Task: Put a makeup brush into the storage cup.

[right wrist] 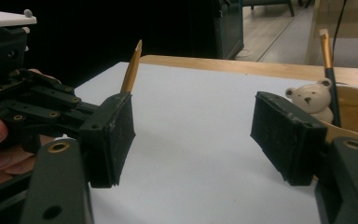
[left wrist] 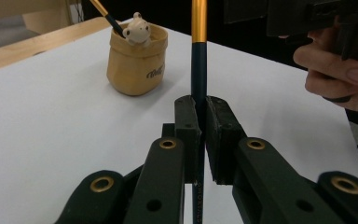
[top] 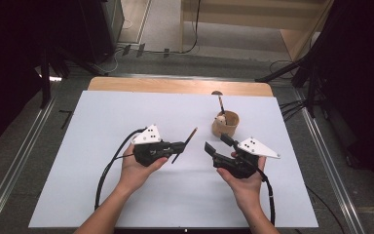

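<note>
Two grippers over table [top: 102, 195]: left gripper [top: 182, 145] clamps pencil [top: 185, 144] upright; right gripper [top: 217, 146] jaws apart, empty, near cup [top: 225, 127].

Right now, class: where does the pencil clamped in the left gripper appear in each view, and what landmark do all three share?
High view: pencil slants at centre, in the left gripper.
Left gripper view: upright at centre, between the shut jaws.
Right gripper view: gold end, upper left.
Shared landmark: tan cup.
</note>
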`<action>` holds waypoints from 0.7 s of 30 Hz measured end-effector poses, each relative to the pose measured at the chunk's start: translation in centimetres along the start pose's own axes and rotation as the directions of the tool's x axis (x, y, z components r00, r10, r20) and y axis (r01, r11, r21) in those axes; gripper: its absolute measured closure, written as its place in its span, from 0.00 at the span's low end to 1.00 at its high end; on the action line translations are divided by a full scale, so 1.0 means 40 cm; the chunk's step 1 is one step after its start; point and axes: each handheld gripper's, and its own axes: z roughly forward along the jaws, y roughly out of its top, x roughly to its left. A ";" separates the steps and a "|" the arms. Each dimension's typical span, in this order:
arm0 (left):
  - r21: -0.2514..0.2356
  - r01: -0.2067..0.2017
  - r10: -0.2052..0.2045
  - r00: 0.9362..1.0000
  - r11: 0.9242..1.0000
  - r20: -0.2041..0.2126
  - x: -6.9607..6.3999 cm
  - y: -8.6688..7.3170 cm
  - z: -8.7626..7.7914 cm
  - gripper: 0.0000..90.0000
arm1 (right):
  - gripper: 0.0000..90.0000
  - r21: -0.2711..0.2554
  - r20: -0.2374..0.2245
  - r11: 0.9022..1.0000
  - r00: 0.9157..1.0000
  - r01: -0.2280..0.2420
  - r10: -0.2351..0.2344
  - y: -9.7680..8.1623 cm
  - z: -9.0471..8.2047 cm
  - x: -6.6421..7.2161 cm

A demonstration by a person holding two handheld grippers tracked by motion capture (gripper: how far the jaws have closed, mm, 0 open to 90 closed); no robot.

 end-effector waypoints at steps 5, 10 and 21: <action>-0.013 0.003 -0.003 1.000 1.000 -0.003 -0.005 -0.002 0.004 0.95 | 0.41 0.005 -0.014 1.000 1.000 0.016 -0.016 0.002 0.025 0.026; -0.020 0.002 -0.002 1.000 1.000 0.000 -0.011 -0.003 0.008 0.95 | 0.46 0.004 -0.035 1.000 0.999 -0.001 0.001 0.003 0.042 0.038; -0.035 0.003 -0.003 1.000 0.999 -0.011 -0.020 -0.010 0.018 0.95 | 0.56 0.003 -0.069 0.999 0.997 -0.044 0.044 0.007 0.072 0.066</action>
